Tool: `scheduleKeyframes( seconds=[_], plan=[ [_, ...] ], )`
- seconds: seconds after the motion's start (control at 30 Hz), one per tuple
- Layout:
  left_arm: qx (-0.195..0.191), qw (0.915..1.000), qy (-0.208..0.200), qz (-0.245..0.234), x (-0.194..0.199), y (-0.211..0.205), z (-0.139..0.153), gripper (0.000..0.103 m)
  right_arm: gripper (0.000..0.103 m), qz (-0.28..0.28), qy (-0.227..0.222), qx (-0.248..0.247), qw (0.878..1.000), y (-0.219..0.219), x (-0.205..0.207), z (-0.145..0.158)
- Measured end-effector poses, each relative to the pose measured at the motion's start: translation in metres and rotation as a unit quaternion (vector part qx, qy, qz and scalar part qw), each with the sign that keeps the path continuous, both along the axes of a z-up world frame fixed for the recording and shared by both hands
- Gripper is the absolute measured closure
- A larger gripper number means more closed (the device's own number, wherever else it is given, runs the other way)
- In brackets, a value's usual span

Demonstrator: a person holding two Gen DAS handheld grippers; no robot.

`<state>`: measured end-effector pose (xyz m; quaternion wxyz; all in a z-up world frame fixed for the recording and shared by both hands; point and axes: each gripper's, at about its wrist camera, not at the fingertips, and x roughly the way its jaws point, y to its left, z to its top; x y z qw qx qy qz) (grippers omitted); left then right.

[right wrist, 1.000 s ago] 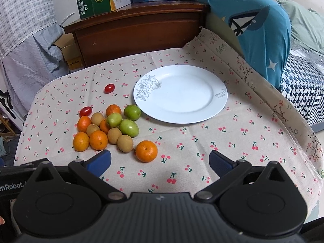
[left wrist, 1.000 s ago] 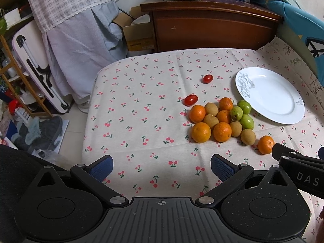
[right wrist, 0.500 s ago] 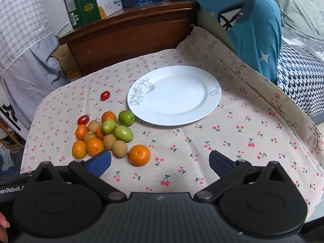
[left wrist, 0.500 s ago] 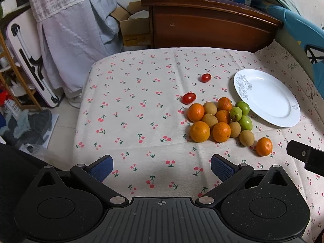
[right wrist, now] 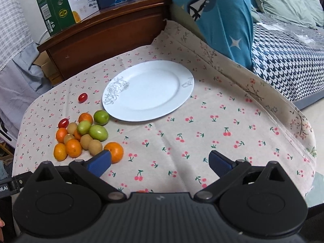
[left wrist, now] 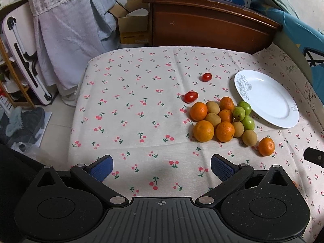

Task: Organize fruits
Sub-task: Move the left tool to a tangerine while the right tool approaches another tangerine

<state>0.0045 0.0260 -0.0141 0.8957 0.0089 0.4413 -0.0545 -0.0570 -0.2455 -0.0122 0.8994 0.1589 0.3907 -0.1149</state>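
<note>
A pile of oranges (left wrist: 203, 131), brown kiwis (left wrist: 213, 119) and green fruits (left wrist: 244, 107) lies on the cherry-print tablecloth (left wrist: 131, 109), with two red tomatoes (left wrist: 190, 97) beside it and a lone orange (left wrist: 266, 146) to the right. A white plate (left wrist: 269, 101) stands empty right of the pile. My left gripper (left wrist: 161, 167) is open and empty, short of the pile. My right gripper (right wrist: 160, 161) is open and empty above the cloth; the lone orange (right wrist: 114, 151) sits by its left finger, and the plate (right wrist: 149, 93) is ahead.
A wooden cabinet (left wrist: 202, 24) with cartons stands behind the table. A blue cushion (right wrist: 218, 14) and a bed with a houndstooth cover (right wrist: 287, 54) lie to the right. The table's left edge drops to the floor, with clutter there (left wrist: 22, 125).
Both grippers have drawn back and risen a little, so the fruit and plate look smaller and farther. The right view has swung right. Nothing on the table moved.
</note>
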Motion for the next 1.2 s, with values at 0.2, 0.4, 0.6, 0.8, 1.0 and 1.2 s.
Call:
scheduleKeyframes(
  seconds=[0.2, 0.4, 0.6, 0.8, 1.0, 1.2],
  plan=[
    [-0.007, 0.9997, 0.005, -0.022, -0.002, -0.007, -0.009, 0.000, 0.005, 0.009, 0.024, 0.002, 1.000, 0.001, -0.012, -0.009],
    [-0.010, 0.9992, -0.002, -0.039, -0.004, -0.016, -0.009, 0.000, 0.022, 0.021, 0.050, 0.021, 0.998, 0.003, -0.023, -0.023],
    [-0.034, 0.9969, -0.015, -0.069, -0.001, -0.026, -0.004, 0.001, 0.039, 0.055, 0.052, 0.029, 0.997, 0.016, -0.027, -0.029],
    [-0.033, 0.9889, -0.051, -0.136, 0.000, -0.053, 0.005, 0.001, 0.048, 0.063, 0.048, 0.032, 0.996, 0.020, -0.027, -0.034],
    [-0.029, 0.9757, -0.065, -0.207, -0.003, -0.077, -0.001, 0.002, 0.061, 0.078, 0.042, 0.039, 0.995, 0.024, -0.025, -0.034],
    [-0.042, 0.9591, -0.078, -0.269, -0.004, -0.094, -0.002, 0.007, 0.073, 0.097, 0.041, 0.041, 0.994, 0.031, -0.023, -0.038]
  ],
)
